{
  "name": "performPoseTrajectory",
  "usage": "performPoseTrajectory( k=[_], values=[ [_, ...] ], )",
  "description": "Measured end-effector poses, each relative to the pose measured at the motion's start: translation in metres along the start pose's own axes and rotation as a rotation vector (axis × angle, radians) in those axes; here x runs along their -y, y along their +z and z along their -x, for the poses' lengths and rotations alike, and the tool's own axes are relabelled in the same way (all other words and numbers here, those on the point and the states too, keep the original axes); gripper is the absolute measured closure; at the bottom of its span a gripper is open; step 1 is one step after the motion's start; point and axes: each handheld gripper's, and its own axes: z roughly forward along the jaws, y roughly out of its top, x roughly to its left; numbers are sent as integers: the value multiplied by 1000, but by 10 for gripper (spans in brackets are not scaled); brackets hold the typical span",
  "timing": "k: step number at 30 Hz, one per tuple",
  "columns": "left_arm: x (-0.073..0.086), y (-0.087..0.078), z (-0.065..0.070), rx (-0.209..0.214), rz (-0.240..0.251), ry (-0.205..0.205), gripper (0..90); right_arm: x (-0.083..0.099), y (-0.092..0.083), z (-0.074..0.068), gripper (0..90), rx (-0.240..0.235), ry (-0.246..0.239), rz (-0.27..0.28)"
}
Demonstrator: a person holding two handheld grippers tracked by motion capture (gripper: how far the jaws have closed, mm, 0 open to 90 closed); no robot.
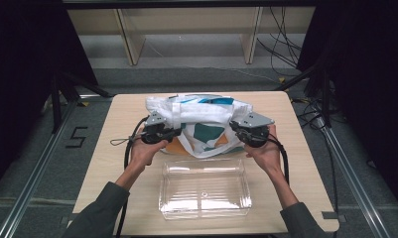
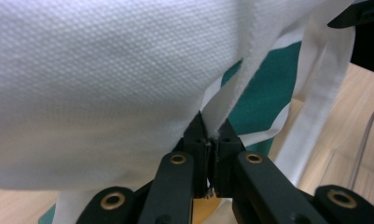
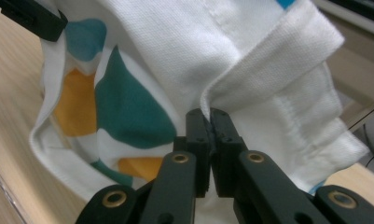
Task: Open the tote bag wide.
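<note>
Left gripper [image 1: 174, 132]: jaws clamped on white cloth, mid-table left | Right gripper [image 1: 234, 126]: jaws clamped likewise, right | Forearms reach in from near edge

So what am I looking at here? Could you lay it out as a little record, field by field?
who: a person at a table, one claw in each hand
left claw: shut on an edge of the cloth bag
right claw: shut on the bag's other side
cloth bag: white, with teal and orange patches, held between the claws
clear plastic box: open top, nothing inside, on the table nearer the person than the bag
table: light wood
beyond the table: wooden frame legs and loose cables on the floor
</note>
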Motion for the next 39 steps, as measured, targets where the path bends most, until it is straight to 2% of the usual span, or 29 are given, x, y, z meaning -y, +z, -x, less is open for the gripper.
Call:
performPoseTrajectory(
  k=[5, 6, 8, 9, 10, 11, 12, 13, 14, 15, 16, 17, 18, 20, 22, 23, 24, 27, 28, 29, 30, 31, 33, 34, 35, 36, 37, 38, 39],
  values=[
    [17, 4, -1, 7, -50, 26, 876, 9, 5, -4, 876, -26, -9, -51],
    [26, 6, -3, -1, -99, 64, 876, 16, 4, -7, 876, -45, -6, -83],
    [30, 8, -4, 0, -112, 64, 872, 20, 4, -8, 876, -44, -17, -88],
    [33, 8, -6, 8, -116, 64, 867, 26, 5, -8, 875, -69, -8, -124],
    [35, 8, -6, 14, -94, 34, 852, 29, 5, -8, 875, -74, -2, -124],
    [35, 5, -5, 21, -93, 30, 852, 29, 5, -8, 875, -74, -2, -124],
    [34, -3, -2, 18, -103, 46, 743, 33, 6, -8, 875, -86, 11, -128],
    [34, -3, -2, 18, -103, 46, 714, 33, 6, -8, 875, -86, 11, -128],
    [32, -12, 0, 19, -104, 57, 714, 33, 6, -8, 876, -89, 22, -130],
    [30, -19, 3, 19, -93, 50, 696, 34, 6, -7, 875, -106, 14, -135],
    [24, -37, 7, 52, -71, 45, 639, 37, 7, -8, 873, -119, 21, -140],
    [20, -46, 9, 50, -62, 47, 590, 38, 7, -9, 872, -130, 36, -146],
    [16, -54, 10, 60, -60, 40, 552, 39, 7, -8, 871, -130, 26, -144],
    [7, -70, 9, 49, -35, 59, 534, 40, 8, -9, 870, -135, 35, -150],
    [3, -77, 8, 44, -26, 57, 480, 40, 7, -9, 869, -141, 35, -153],
    [-7, -89, 6, 32, -11, 48, 474, 40, 6, -9, 865, -128, 37, -155],
    [-7, -89, 6, 32, -11, 48, 476, 40, 6, -9, 865, -128, 37, -155],
    [-21, -98, 3, 32, 39, 47, 506, 42, 6, -8, 864, -143, 35, -160],
    [-32, -99, 1, 34, 65, 54, 611, 43, 7, -7, 864, -151, 57, -171],
    [-32, -99, 1, 34, 65, 54, 647, 44, 7, -7, 864, -152, 54, -169],
    [-42, -95, 0, 17, 85, 62, 684, 44, 7, -6, 864, -146, 46, -161],
    [-42, -95, 0, 17, 85, 62, 712, 44, 7, -6, 864, -146, 46, -161],
    [-51, -89, -4, 5, 107, 56, 738, 45, 8, -6, 864, -152, 36, -166],
    [-55, -83, -5, 0, 110, 53, 760, 45, 8, -8, 864, -158, 48, -172],
    [-59, -73, -7, -9, 111, 51, 798, 45, 8, -8, 864, -153, 30, -167],
    [-59, -73, -7, -9, 111, 51, 810, 45, 8, -9, 864, -158, 22, -165],
    [-59, -61, -9, -21, 88, 55, 819, 45, 8, -10, 865, -160, 30, -175],
    [-59, -61, -9, -21, 88, 55, 824, 45, 8, -10, 865, -160, 30, -175],
    [-55, -54, -12, -41, 71, 57, 824, 46, 8, -10, 864, -158, 31, -176]
  ],
)
